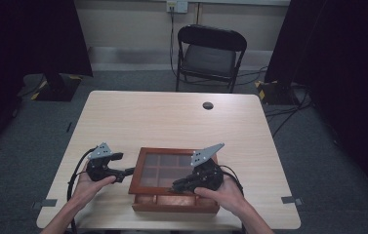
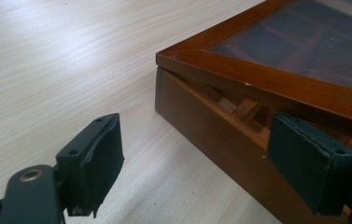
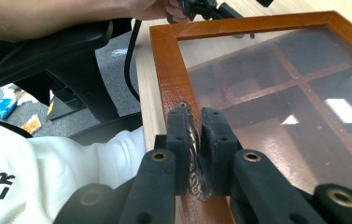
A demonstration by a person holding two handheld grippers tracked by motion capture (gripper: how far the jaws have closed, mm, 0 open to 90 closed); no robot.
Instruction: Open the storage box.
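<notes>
A: High view. Where does the wooden box lie?

B: On the near middle of the pale wood-grain desk, between the two hands. Its glass-paned lid is raised at the front edge, so a strip of the tray beneath shows below it. The left hand-held gripper points at the box's left side; the right hand-held gripper reaches onto the lid's front rail. A black folding chair stands beyond the desk.

A: What does the right gripper view add?

B: The small metal latch on the lid's front rail, ornate and dull silver, pinched between the two black pads; the jaws are narrow, clamped on it. Through the dusty pane, wooden dividers form square compartments. A white sleeve lies at lower left.

A: And the left gripper view?

B: The gap at the box's corner: the reddish-brown varnished lid sits tilted above the base, with lighter bare wood inside. The jaws stand wide; one rubbery, flat pad hangs over bare desk, the other in front of the box's side wall. Whether that one touches it cannot be told.
</notes>
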